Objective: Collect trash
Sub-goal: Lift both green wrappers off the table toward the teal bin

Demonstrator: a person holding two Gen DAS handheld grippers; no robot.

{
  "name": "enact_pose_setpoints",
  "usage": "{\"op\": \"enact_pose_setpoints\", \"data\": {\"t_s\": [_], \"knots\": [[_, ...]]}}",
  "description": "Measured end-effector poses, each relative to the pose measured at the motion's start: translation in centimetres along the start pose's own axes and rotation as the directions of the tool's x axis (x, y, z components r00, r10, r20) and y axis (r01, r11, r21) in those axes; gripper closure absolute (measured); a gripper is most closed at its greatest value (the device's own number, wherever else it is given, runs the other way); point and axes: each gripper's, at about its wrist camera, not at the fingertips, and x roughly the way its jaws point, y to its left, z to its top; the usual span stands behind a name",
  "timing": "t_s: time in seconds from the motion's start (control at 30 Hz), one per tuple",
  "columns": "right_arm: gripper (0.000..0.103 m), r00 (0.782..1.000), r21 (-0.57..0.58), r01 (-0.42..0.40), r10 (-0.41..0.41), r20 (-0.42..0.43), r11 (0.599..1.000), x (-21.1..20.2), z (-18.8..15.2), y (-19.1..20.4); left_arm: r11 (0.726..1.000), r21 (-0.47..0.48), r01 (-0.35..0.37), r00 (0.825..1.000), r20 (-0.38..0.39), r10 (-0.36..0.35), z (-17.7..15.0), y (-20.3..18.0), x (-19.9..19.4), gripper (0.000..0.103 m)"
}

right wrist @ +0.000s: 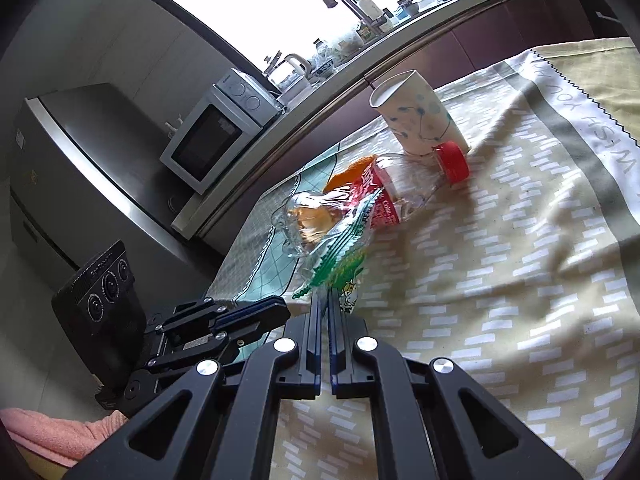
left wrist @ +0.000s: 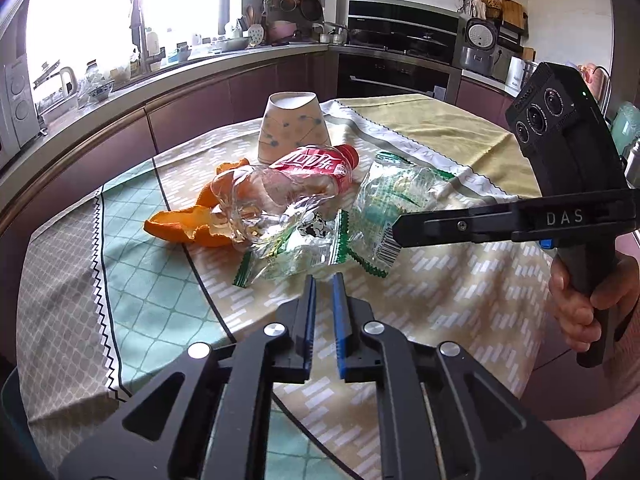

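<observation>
Black linkage arms of the left claw [left wrist: 323,280] filled the foreground, its blue-padded jaws a narrow slit apart and gripping nothing, poised just short of the litter. Beneath it a patterned tablecloth [left wrist: 440,304] in cream, green and mustard covered the bench. At the cloth's middle lay the rubbish, heaped together: a crushed clear plastic bottle [left wrist: 280,196] with a red label and red cap [right wrist: 453,161] on its side, a paper cup [left wrist: 294,126] standing upside down just behind it, and curled orange peel [left wrist: 188,226] touching the bottle's base. Two clear green-edged wrappers followed: a front wrapper [left wrist: 294,250] against the bottle nearest the left claw, and a second wrapper [left wrist: 384,208] to its right. The right claw [right wrist: 325,294] reached in from the side, jaws pressed shut on that second wrapper's edge, a hand [left wrist: 580,300] round its handle.
</observation>
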Motion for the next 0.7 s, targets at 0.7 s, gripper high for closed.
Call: {"op": "enact_pose_setpoints", "data": {"t_s": [0.7], "knots": [[0.101,1.000,-0.012,-0.021,0.021,-0.014,1.000,-0.5,-0.7,-0.8,0.978,0.165,-0.130,0.991,0.052,0.123,1.1,-1.5,0.1,0.076]]}}
